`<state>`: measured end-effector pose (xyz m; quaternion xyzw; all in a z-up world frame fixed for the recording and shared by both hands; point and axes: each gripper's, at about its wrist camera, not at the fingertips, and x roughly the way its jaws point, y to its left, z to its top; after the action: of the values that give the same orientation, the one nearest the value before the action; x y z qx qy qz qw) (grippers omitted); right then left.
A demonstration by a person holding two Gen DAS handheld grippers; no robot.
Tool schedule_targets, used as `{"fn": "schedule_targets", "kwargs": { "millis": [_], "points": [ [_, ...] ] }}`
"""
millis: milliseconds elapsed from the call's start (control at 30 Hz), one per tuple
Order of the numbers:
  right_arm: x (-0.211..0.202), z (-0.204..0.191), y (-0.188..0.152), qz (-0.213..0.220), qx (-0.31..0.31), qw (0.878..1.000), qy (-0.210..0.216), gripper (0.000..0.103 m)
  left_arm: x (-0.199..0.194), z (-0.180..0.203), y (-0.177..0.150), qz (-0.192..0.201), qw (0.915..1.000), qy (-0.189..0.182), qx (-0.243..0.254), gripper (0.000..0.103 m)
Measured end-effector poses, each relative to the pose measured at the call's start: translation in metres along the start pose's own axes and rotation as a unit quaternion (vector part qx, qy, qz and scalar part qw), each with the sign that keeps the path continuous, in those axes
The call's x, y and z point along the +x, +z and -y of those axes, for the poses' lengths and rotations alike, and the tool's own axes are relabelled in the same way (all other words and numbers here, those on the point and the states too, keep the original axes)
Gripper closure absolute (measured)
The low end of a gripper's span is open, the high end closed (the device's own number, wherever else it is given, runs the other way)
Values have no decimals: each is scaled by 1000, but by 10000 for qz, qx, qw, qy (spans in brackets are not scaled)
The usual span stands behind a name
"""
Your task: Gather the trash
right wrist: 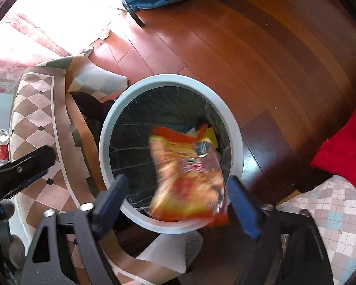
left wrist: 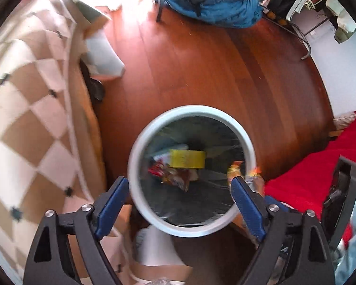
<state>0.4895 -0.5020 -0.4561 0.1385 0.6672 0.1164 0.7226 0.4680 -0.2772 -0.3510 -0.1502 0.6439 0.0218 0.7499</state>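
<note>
Snack bag [right wrist: 189, 178] hung blurred over the bin [right wrist: 235, 140] between wide-open right tongs [right wrist: 175, 190]; left tongs [left wrist: 180, 190] gaped empty; can [right wrist: 2, 146] remained.

The snack bag [right wrist: 188, 178] in the middle of the right wrist view is smeared by blur, so its print cannot be read. The soda can [right wrist: 2, 148] at the left edge is partly hidden. The trash inside the bin [left wrist: 192, 169] is blurred too.

Reddish wooden floor [left wrist: 201, 66] — glossy, sunlit at far left. A checkered cloth [left wrist: 23, 118] drapes left; blue bedding [left wrist: 216, 7] far, red blanket [left wrist: 320, 173] right.
</note>
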Motion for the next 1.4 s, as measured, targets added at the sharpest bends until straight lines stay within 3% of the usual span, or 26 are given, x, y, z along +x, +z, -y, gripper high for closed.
{"fn": "schedule_targets", "kwargs": {
  "millis": [67,233,500,700,1033,1167,1267,1400],
  "points": [
    [-5,-2,-3,36,-2,10000,12,0,-14,-4,-6,301,9991,283,52,15],
    [-30,-12,-17,202,-122,9993,-278,0,-34,-11,-23,564,9954,741,233,15],
    [-81,-34,-42,447,-355,9957,-732,0,-64,-16,-44,712,9928,906,340,15],
    [-120,-49,-58,619,-396,9939,-817,0,-99,-9,-60,878,9911,887,460,15],
    [-202,-83,-91,1181,-456,9898,-652,0,-182,-3,-86,1372,9872,611,544,15],
    [-238,-103,-102,1421,-403,9880,-440,0,-215,-7,-91,1579,9835,731,495,15],
    [-259,-125,-106,1600,-450,9858,-251,0,-240,-24,-95,1836,9786,838,399,15],
    [-269,-183,-106,1613,-872,9830,14,0,-264,-73,-95,2080,9738,915,-34,15]
  ]
}}
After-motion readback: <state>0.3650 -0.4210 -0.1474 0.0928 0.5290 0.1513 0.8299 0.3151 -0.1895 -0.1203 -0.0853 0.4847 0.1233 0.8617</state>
